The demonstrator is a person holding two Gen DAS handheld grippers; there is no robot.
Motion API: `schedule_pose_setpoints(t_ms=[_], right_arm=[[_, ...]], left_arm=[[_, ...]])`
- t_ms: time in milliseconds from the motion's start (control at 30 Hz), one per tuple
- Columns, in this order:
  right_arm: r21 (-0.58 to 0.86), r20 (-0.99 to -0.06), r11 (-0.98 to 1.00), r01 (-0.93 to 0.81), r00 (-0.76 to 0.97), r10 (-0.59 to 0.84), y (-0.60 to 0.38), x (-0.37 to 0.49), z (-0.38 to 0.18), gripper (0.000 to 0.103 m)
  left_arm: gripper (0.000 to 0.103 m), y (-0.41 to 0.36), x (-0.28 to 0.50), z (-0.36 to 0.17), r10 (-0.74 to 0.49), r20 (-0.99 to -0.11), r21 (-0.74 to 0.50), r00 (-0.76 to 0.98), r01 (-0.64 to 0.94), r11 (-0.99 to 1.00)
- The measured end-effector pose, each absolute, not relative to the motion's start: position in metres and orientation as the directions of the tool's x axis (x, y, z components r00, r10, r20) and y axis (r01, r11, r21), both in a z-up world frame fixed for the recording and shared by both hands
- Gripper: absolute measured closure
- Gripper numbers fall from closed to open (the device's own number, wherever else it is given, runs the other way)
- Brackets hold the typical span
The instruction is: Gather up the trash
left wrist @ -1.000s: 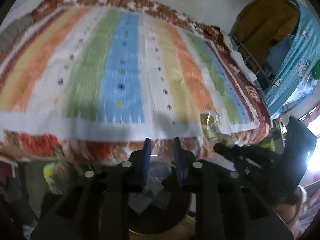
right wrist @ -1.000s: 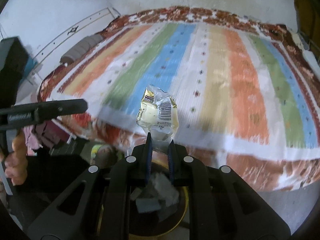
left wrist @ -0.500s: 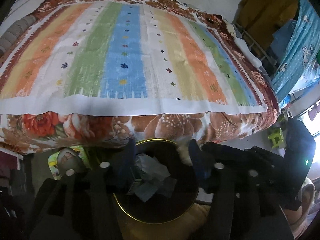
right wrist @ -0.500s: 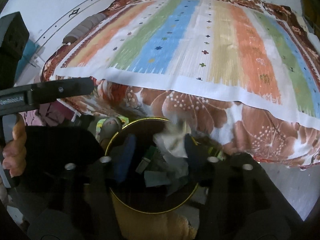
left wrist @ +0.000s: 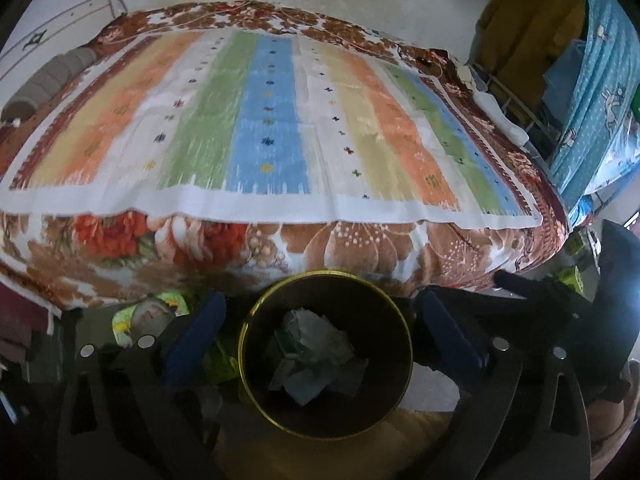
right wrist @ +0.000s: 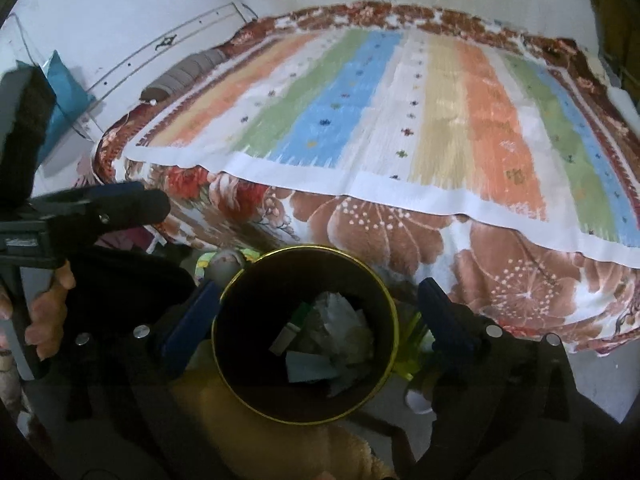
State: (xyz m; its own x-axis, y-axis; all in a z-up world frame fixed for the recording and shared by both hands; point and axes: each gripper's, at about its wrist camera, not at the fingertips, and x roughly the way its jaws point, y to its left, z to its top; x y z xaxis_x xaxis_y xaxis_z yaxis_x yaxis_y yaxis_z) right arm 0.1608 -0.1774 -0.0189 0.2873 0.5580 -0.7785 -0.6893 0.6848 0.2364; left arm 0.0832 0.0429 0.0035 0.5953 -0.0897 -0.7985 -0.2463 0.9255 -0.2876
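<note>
A dark round bin with a gold rim (left wrist: 256, 320) stands on the floor against the bed's near edge; it also shows in the right wrist view (right wrist: 394, 320). Crumpled wrappers and paper (left wrist: 316, 350) lie inside it, seen too in the right wrist view (right wrist: 340, 332). My left gripper (left wrist: 320, 304) is open and empty, its blue fingers straddling the bin from above. My right gripper (right wrist: 320, 300) is open and empty, also spread over the bin. The left gripper's body and the hand holding it (right wrist: 48, 304) show at the left of the right wrist view.
A bed with a striped sheet (left wrist: 272, 120) over a floral blanket (left wrist: 360, 248) fills the view beyond the bin. A blue patterned cloth (left wrist: 592, 92) and a rack stand at the right. A green and yellow item (left wrist: 148, 312) lies under the bed's edge.
The right gripper held a yellow and clear wrapper a second ago; it opened and the wrapper dropped into the bin. The left gripper opened too. Both now hang wide open over the bin.
</note>
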Motion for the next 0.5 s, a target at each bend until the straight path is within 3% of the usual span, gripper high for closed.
schedule_pose_setpoints(t_ms=[133,500], right_arm=[[0.236,-0.76,0.677,-0.697,0.302,0.575,-0.189,0.146,-0.017,0.009],[0.256,-0.704,0.667,-0.7,0.338,0.624,-0.209,0.115,-0.012,0.009]], left_arm=[[0.006,0.032,0.065,0.005,-0.007,-0.774,-0.197,0.634,-0.23,0.953],[0.006,0.012,0.032,-0.009,-0.045,-0.77,-0.229,0.636,-0.209,0.951]])
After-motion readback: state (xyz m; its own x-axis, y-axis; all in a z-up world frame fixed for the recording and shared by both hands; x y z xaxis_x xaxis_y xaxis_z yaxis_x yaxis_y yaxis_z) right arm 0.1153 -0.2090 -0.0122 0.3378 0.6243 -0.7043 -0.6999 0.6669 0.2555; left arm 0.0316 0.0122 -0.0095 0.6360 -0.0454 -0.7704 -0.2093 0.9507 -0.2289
